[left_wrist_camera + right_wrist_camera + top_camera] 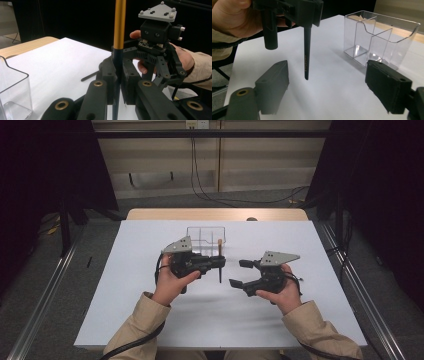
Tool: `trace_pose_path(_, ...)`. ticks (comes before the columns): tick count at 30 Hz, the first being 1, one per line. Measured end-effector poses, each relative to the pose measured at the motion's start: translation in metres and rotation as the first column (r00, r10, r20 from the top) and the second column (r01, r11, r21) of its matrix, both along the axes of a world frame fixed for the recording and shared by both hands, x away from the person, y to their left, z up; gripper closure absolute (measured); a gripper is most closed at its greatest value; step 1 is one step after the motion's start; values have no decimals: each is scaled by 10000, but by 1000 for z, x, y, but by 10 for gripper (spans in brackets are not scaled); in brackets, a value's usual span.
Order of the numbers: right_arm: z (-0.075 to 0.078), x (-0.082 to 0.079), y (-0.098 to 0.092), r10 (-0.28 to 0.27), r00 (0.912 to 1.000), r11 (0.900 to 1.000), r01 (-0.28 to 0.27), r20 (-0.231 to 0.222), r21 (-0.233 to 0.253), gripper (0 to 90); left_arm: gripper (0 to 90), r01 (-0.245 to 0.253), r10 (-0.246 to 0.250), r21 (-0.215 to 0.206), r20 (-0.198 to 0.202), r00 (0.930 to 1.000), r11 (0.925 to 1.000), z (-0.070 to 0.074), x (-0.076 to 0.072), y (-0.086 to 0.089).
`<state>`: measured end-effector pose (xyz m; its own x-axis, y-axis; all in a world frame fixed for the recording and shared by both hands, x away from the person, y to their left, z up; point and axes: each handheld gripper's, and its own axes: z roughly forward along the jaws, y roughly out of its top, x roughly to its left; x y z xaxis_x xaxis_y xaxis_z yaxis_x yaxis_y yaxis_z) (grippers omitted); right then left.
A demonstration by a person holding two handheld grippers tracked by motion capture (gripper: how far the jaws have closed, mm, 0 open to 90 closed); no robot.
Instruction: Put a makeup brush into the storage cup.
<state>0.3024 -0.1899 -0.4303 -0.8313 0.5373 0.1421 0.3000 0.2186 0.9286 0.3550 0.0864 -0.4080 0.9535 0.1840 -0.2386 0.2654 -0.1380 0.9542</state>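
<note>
- One pen (pixel 220 261), black with a gold top, stands upright at frame centre, clamped in the left gripper (pixel 218 262).
- One right gripper (pixel 239 273), centre-right, gapes wide, empty.
- One clear box (pixel 206 236) sits just above them.

High view: overhead, facing forward-down, far. Left gripper view: close, looks toward right gripper (pixel 160 62). Right gripper view: close, looks toward left gripper (pixel 308 15). Both share the brush (pixel 306 55) and the white table (pixel 332 82).

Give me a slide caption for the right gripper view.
Left tool holds a black pen upright above the white table, beside a clear organizer.
</note>
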Motion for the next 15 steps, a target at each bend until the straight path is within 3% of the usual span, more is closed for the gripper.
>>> trace_pose_path(15, 5, -7, -27, -533, 9981, 9985, 535, 298, -69, 93, 833, -55, 54, 24, 130, 9999, 10000, 2, 0, 1)
